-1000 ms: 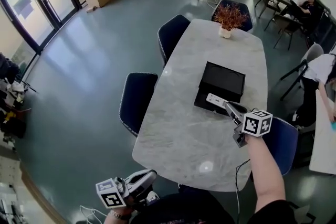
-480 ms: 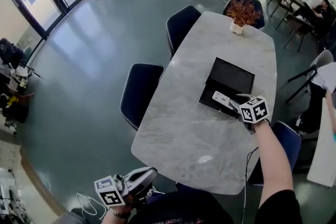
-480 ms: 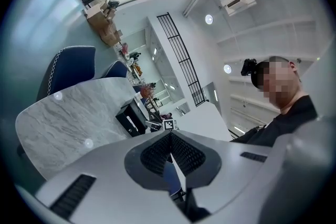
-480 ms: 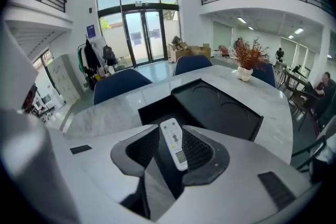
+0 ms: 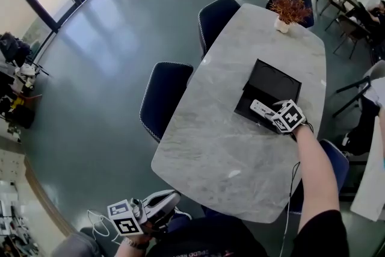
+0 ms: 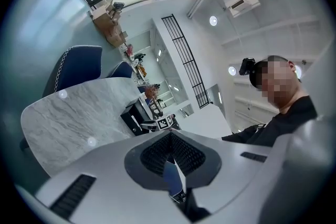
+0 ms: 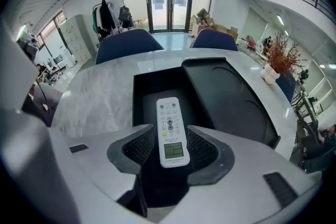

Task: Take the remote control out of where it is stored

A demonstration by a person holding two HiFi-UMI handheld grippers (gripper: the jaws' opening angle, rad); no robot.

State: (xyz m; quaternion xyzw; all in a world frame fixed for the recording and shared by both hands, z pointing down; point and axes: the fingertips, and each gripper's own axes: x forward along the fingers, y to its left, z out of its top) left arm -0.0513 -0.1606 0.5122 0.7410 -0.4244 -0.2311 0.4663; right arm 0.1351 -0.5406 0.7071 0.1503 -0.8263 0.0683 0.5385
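A white remote control lies face up in the base of an open black box on the marble table. My right gripper points steeply down over the box's near end. Its jaws have just been opening, and they now stand open with the remote's screen end between the pads. The box lid lies flat behind the base. Below the table's near edge my left gripper is held level, shut, with nothing in it.
Two dark blue chairs stand along the table's left side, another on the right. A small pot of red-brown twigs sits at the table's far end. A person's upper body fills the right of the left gripper view.
My right gripper has dropped toward the box, rolled, and opened from shut, so its jaws now straddle the remote. The left gripper has stayed put.
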